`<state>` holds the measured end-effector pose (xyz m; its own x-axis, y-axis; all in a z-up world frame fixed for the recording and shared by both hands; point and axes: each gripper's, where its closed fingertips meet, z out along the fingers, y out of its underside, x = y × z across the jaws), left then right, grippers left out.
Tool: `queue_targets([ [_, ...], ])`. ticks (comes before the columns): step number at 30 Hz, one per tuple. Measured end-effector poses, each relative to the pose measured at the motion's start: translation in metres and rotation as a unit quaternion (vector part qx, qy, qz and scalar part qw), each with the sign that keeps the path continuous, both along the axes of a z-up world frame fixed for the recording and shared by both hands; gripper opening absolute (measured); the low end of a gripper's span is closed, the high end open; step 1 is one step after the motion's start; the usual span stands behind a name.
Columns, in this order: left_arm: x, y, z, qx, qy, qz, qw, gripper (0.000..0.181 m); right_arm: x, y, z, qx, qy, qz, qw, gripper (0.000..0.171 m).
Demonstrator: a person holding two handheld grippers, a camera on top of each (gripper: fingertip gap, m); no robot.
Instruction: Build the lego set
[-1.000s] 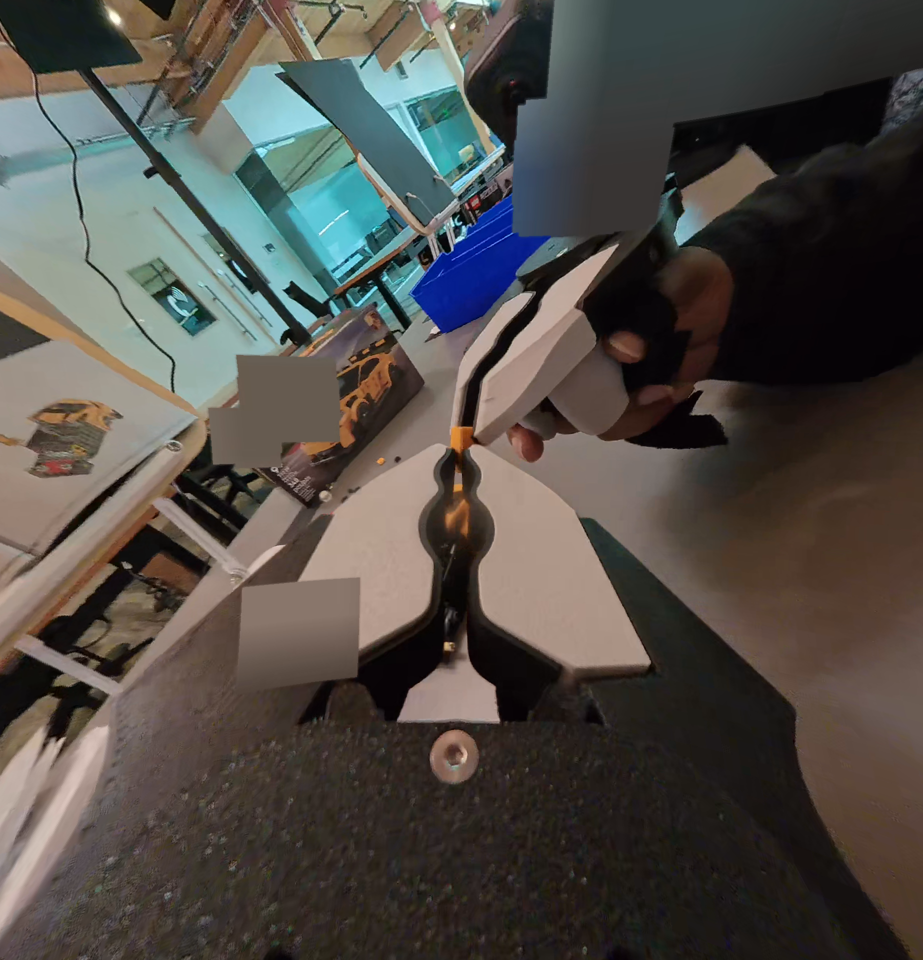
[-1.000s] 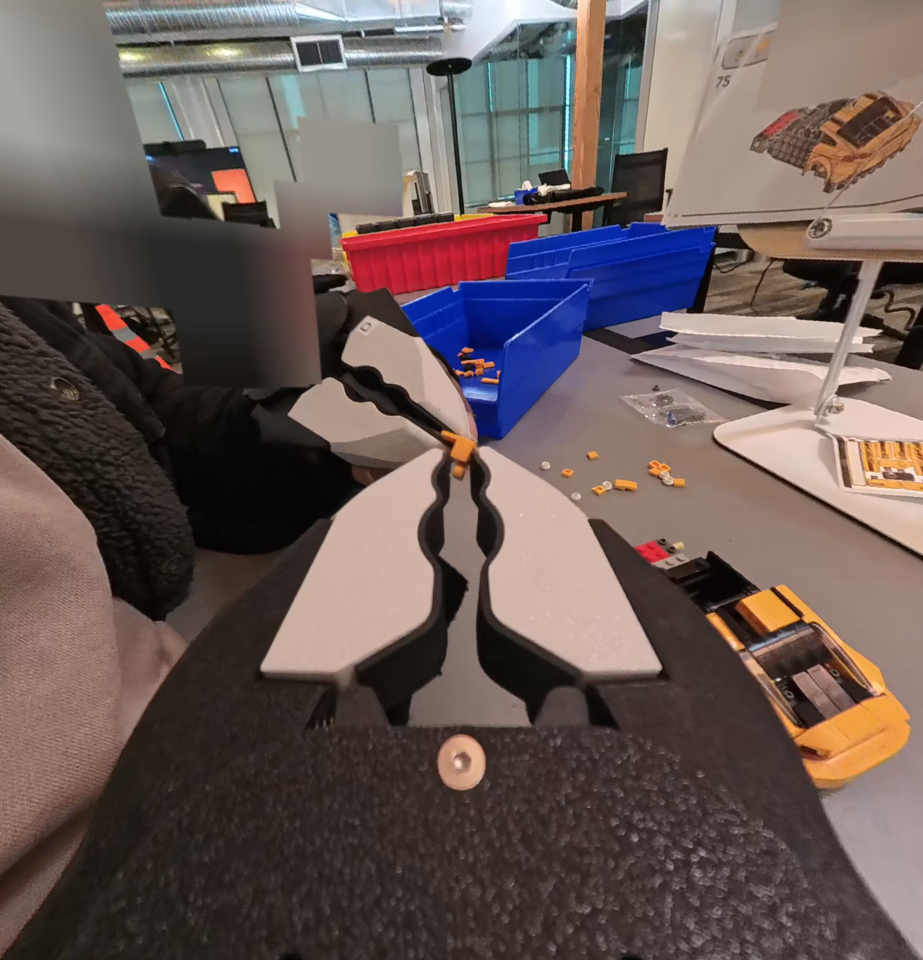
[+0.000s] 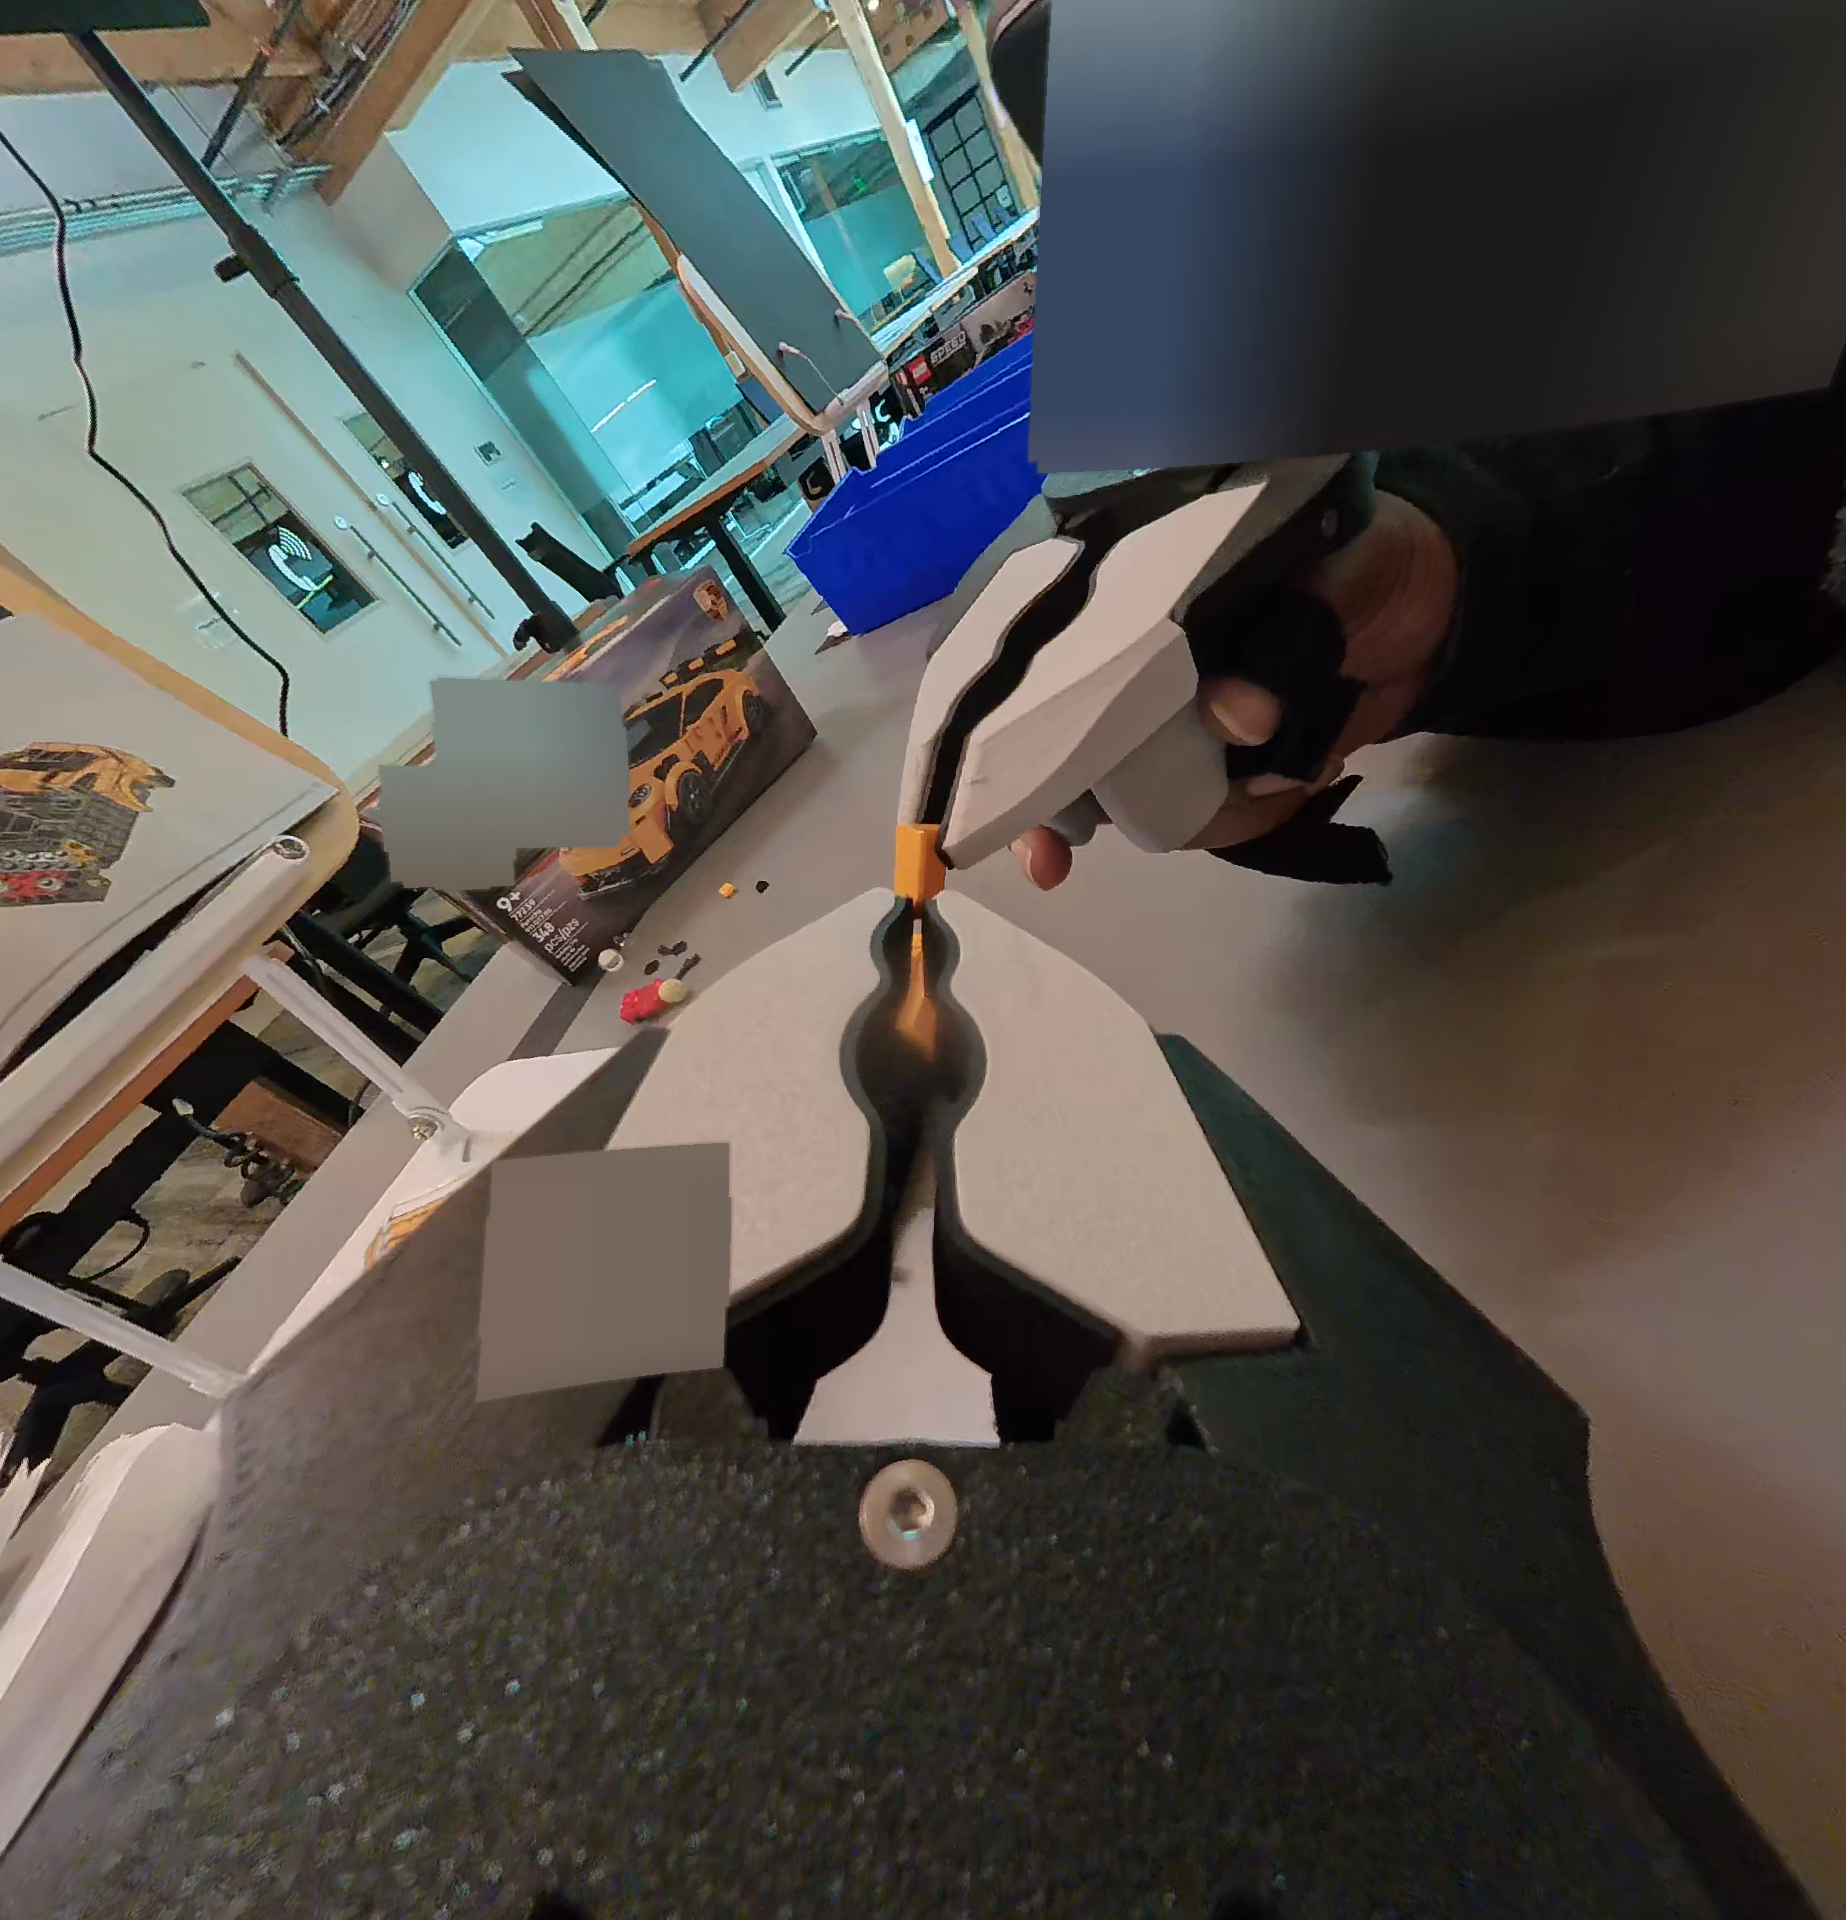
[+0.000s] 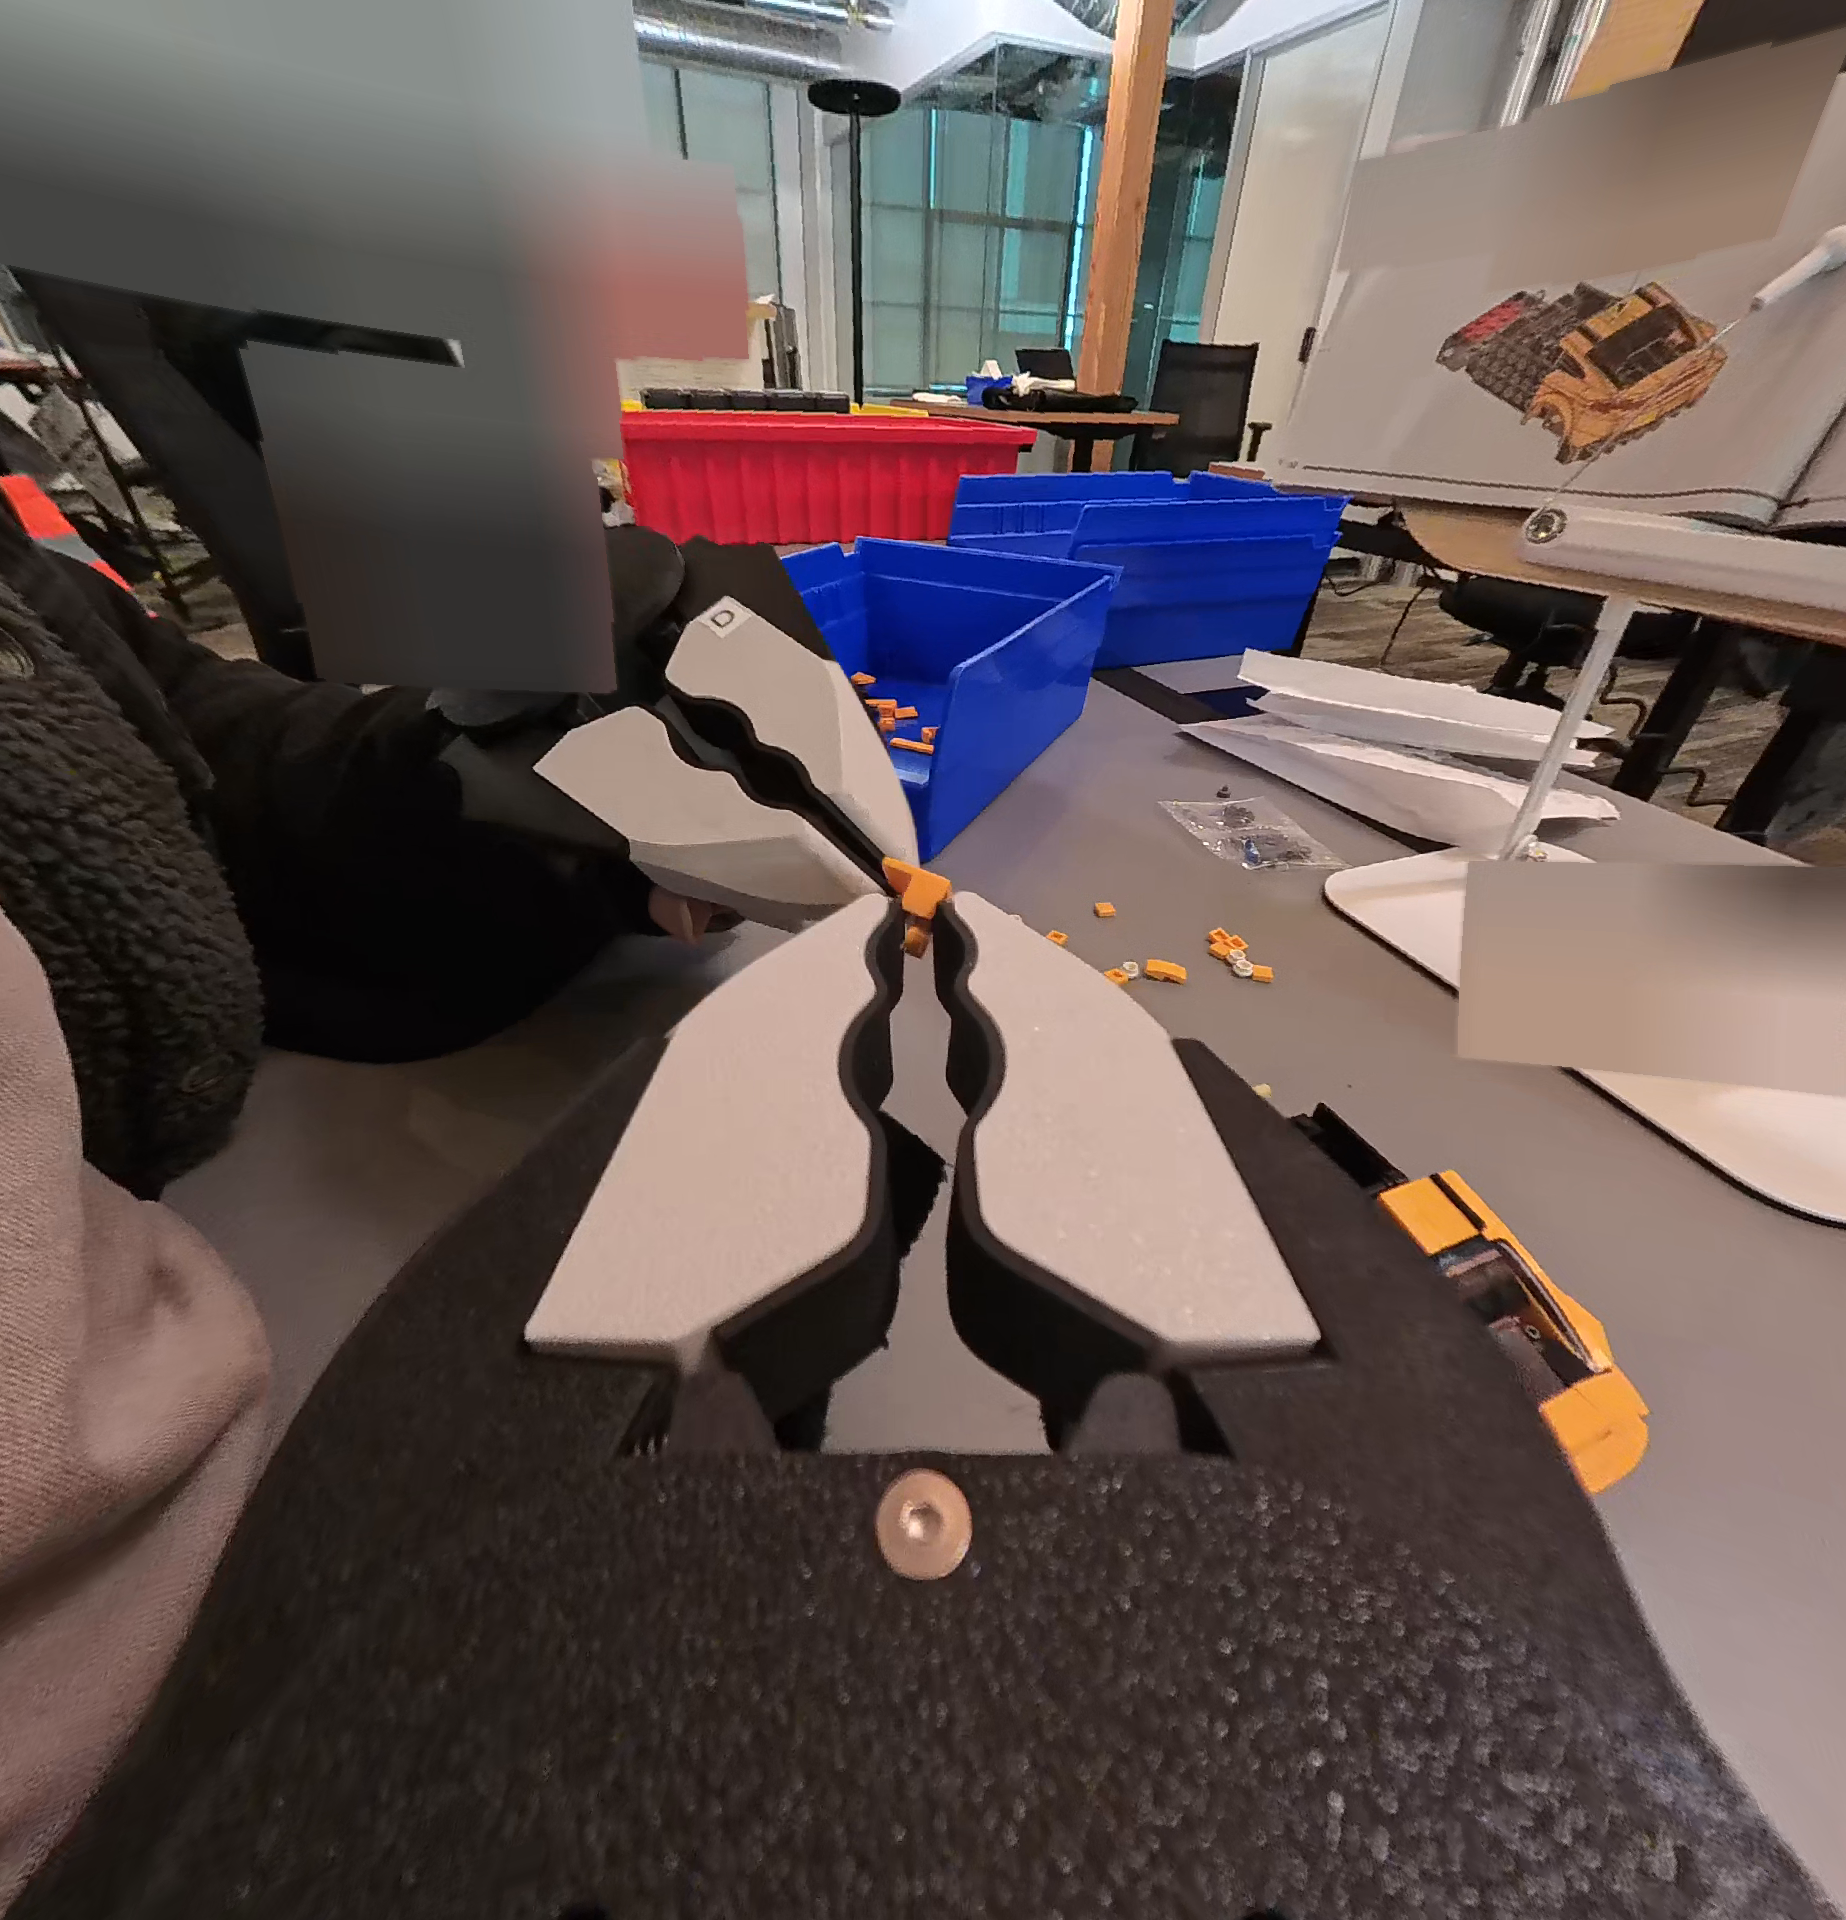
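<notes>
The left gripper (image 3: 917,914) and right gripper (image 4: 919,914) meet tip to tip above the table (image 4: 1366,1039), each apparently pinching a small orange brick (image 4: 914,891).

Orange, grey and blue at the bench
An orange brick (image 4: 917,888) meets grey-fingered grippers; blue bin (image 4: 986,665), red bin (image 4: 815,473), grey bench (image 4: 1418,1122), orange-and-black car (image 4: 1511,1309)
</notes>
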<state>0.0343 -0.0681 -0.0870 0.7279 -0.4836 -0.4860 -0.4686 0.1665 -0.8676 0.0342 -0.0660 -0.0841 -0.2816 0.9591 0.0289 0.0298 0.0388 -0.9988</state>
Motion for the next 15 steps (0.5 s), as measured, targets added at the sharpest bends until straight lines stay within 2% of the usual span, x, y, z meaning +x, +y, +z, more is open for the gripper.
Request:
queue_targets([
  [4, -0.002, 0.002, -0.003, -0.029, -0.035, -0.006, 0.999, 0.001, -0.001, 0.004, -0.003, 0.018, -0.005, -0.016, 1.000, 0.005],
  [7, -0.005, 0.004, -0.006, -0.101, -0.134, -0.028, 0.986, 0.007, -0.002, 0.010, -0.006, 0.043, -0.011, -0.040, 0.998, 0.006],
  [12, -0.007, 0.006, -0.011, -0.239, -0.310, -0.077, 0.917, 0.020, -0.003, 0.009, -0.011, 0.102, -0.011, -0.055, 0.993, 0.005],
  [15, -0.005, 0.006, -0.013, -0.291, -0.370, -0.098, 0.877, 0.023, -0.003, 0.006, -0.011, 0.118, -0.007, -0.052, 0.992, 0.005],
])
